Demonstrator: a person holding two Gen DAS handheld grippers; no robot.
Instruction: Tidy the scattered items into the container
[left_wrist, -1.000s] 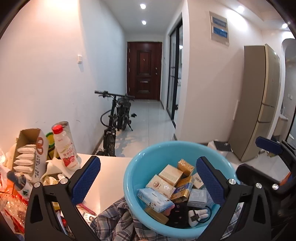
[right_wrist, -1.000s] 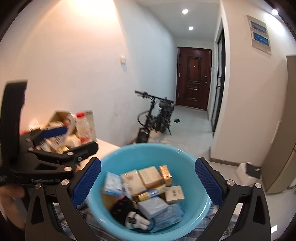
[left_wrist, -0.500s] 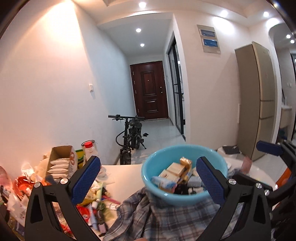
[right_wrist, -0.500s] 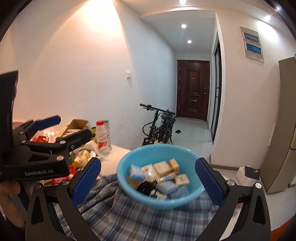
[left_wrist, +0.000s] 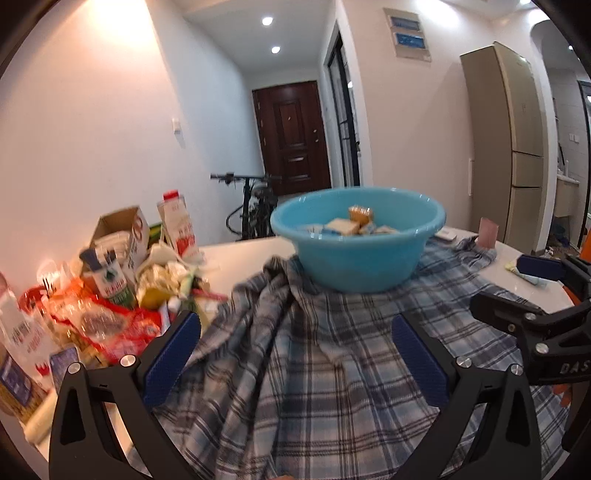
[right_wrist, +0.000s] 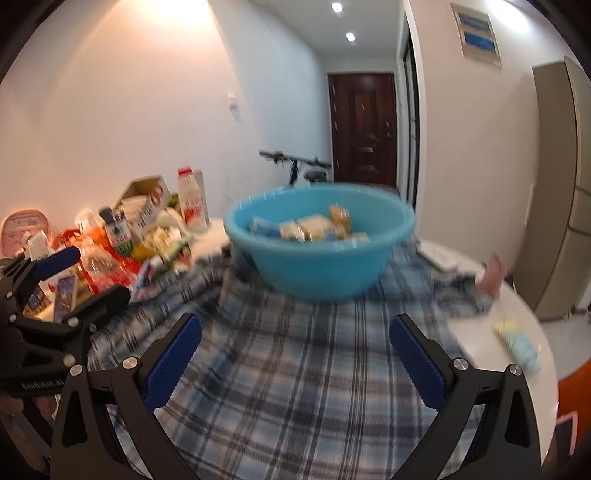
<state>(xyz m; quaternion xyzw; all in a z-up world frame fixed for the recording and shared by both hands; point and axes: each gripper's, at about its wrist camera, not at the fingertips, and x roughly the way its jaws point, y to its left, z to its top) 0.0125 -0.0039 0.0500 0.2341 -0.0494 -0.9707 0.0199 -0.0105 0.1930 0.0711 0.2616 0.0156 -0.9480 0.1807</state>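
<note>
A light blue plastic basin (left_wrist: 357, 251) stands on a plaid cloth (left_wrist: 332, 369) on the white table, holding several small boxes and packets (left_wrist: 351, 223). It also shows in the right wrist view (right_wrist: 317, 243). My left gripper (left_wrist: 295, 354) is open and empty, low over the cloth, well short of the basin. My right gripper (right_wrist: 295, 354) is open and empty, also back over the cloth. Each gripper shows at the edge of the other's view.
A heap of food packets, a carton box and a red-capped bottle (left_wrist: 177, 229) sits at the table's left. A pink cup (left_wrist: 488, 230) and a white remote stand at the far right. A pale packet (right_wrist: 517, 343) lies near the right edge. A bicycle (left_wrist: 255, 206) stands behind.
Both grippers have drawn back and down from the basin, which now looks smaller and farther; its contents are seen from the side. Both stay open.
</note>
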